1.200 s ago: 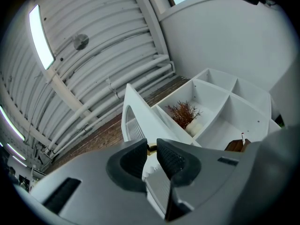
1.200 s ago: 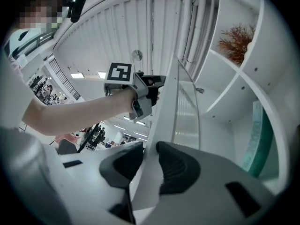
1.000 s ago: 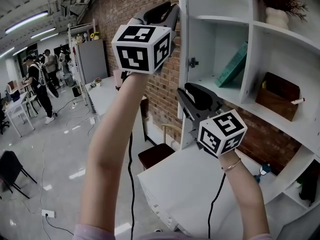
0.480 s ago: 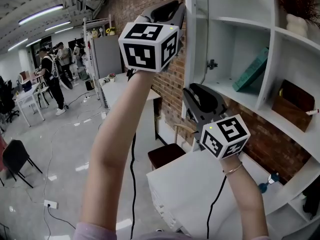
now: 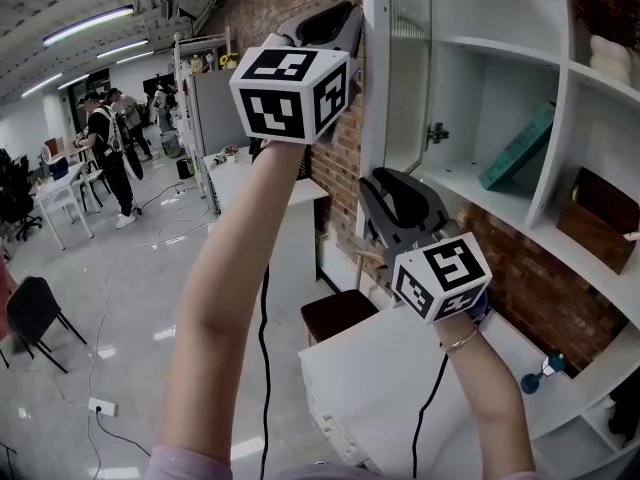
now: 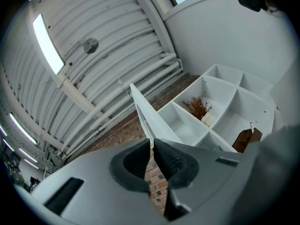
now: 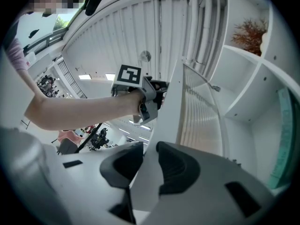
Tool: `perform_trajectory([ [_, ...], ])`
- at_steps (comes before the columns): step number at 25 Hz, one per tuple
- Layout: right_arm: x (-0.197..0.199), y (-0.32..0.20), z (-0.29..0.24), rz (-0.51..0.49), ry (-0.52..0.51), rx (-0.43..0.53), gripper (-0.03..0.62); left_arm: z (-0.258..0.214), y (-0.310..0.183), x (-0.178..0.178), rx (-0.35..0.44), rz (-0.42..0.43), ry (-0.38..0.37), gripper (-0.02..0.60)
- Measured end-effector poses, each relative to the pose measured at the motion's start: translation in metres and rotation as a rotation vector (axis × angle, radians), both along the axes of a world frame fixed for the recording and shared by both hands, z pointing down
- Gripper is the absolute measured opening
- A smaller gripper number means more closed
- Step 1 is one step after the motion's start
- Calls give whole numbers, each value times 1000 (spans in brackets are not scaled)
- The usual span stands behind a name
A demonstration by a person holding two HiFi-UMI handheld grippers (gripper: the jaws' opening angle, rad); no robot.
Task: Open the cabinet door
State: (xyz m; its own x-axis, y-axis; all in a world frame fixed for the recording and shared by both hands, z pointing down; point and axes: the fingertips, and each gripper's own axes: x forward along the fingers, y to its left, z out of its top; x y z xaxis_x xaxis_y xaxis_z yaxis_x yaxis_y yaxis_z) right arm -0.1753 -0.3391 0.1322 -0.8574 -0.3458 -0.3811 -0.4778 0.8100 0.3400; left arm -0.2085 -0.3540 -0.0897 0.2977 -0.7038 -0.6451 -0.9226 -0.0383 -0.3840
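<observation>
A wide hall with a red brick wall (image 5: pixel 338 173) stands behind a white shelf unit (image 5: pixel 553 118). The cabinet door (image 5: pixel 405 68), a flat white frame around ribbed glass, is swung out from the unit's left side and is seen almost edge-on. The left gripper (image 6: pixel 151 146) is at its upper part, its jaws closing to a narrow gap on the thin edge. Lower down, the right gripper (image 7: pixel 147 158) clamps the smooth frame between dark pads.
</observation>
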Motion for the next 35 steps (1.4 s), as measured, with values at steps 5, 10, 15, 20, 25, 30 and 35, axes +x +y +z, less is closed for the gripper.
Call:
perform_trajectory([
  [5, -14, -3, 1, -8, 1, 3, 89, 1, -6, -15, -10, -24, 3, 20],
  [10, -33, -6, 2, -10, 11, 8, 84, 4, -13, -35, -21, -37, 24, 17],
  [15, -52, -11, 4, -17, 24, 9, 80, 8, -21, -55, -36, -53, 39, 15],
  [20, -72, -20, 11, -21, 44, -4, 75, 12, -28, -75, -48, -67, 48, 15],
  [25, -88, -27, 18, -17, 54, -16, 71, 15, -31, -99, -60, -73, 86, 9],
  [30, -101, -31, 25, -21, 64, -31, 67, 21, -37, -111, -84, -66, 84, 9],
  [35, -99, -31, 27, -51, 33, -54, 64, 28, -38, -109, -81, -51, 81, 9],
])
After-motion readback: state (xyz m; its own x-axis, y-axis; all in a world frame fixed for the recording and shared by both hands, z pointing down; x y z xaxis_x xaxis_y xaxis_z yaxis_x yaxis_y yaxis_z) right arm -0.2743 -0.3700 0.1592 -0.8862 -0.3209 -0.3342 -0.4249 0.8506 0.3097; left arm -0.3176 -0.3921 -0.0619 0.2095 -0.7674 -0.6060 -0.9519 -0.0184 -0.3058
